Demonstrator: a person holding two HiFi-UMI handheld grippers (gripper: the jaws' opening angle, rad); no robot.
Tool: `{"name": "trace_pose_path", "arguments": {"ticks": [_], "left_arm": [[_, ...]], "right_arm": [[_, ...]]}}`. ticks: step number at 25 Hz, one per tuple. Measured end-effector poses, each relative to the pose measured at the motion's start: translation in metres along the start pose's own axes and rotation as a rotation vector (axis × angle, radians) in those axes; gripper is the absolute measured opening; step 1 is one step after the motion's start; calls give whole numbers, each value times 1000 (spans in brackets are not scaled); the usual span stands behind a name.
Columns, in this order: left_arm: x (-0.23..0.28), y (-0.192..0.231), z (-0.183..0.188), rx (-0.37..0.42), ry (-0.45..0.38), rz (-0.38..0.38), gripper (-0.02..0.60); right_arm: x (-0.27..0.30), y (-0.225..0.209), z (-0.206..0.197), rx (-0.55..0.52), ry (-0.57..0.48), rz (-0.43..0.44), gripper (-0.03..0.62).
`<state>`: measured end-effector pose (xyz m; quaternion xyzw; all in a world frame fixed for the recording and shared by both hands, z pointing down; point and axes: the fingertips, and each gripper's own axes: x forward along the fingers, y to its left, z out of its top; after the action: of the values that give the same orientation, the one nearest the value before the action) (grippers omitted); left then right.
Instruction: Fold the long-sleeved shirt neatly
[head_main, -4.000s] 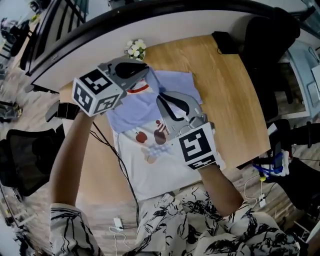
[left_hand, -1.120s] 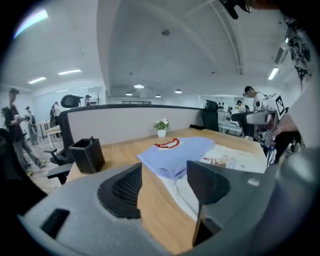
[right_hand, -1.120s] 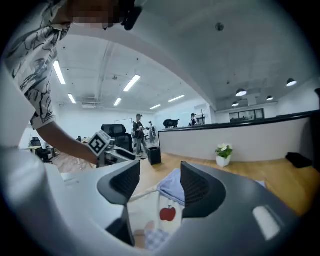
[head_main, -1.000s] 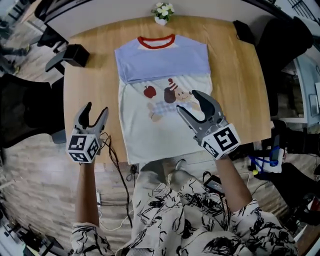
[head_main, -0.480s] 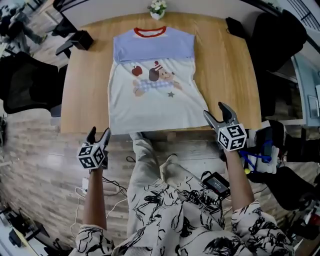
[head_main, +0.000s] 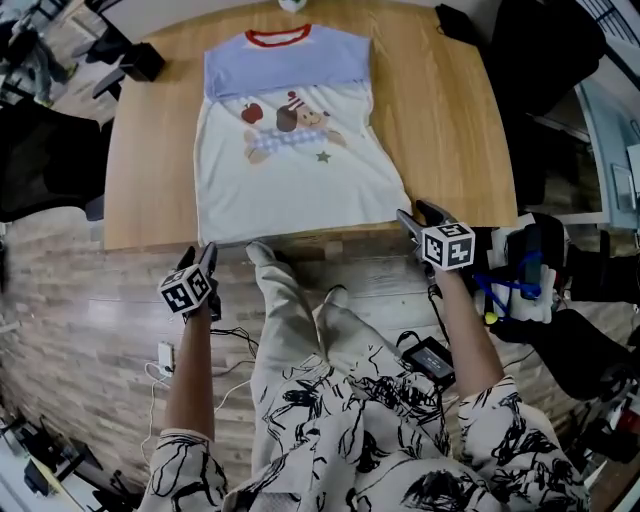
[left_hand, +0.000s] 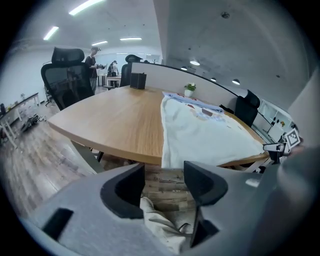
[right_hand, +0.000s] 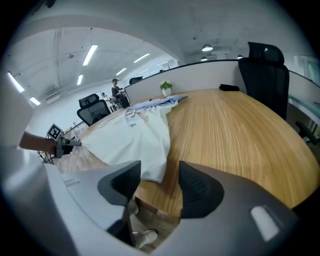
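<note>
- I see my left claw (head_main: 206, 258) off the bench's (head_main: 450, 130) near edge — parted, just been narrowing, empty.
- My right claw (head_main: 411, 217), at that edge, does likewise.
- The shirt (head_main: 290, 150) lies flat — hem at the near edge.

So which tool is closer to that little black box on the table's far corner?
Left. The left tool hovers just off the near edge of the table, on the same side as the little black box. The right tool is across the shirt, farther away.
</note>
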<state>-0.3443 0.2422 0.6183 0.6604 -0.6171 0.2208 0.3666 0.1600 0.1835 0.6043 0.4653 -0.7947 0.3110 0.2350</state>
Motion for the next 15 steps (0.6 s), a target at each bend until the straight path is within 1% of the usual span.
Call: {"name": "trace_pose_path", "arguments": {"ticks": [4, 7, 10, 12, 14, 15], "left_arm": [[7, -1, 0, -25, 8, -8, 221], [9, -5, -3, -50, 12, -25, 187], [10, -14, -6, -94, 0, -69, 174], [9, -16, -2, -134, -30, -99, 165], [9, -14, 1, -180, -59, -137, 157], [8, -15, 2, -208, -77, -167, 138]], "right_arm": [[0, 4, -3, 14, 13, -45, 170], [-2, 8, -7, 8, 10, -70, 128], [-4, 6, -11, 23, 9, -78, 40], [-5, 8, -12, 28, 11, -73, 20], [-5, 11, -13, 24, 18, -68, 19], [-5, 11, -13, 23, 20, -67, 18]]}}
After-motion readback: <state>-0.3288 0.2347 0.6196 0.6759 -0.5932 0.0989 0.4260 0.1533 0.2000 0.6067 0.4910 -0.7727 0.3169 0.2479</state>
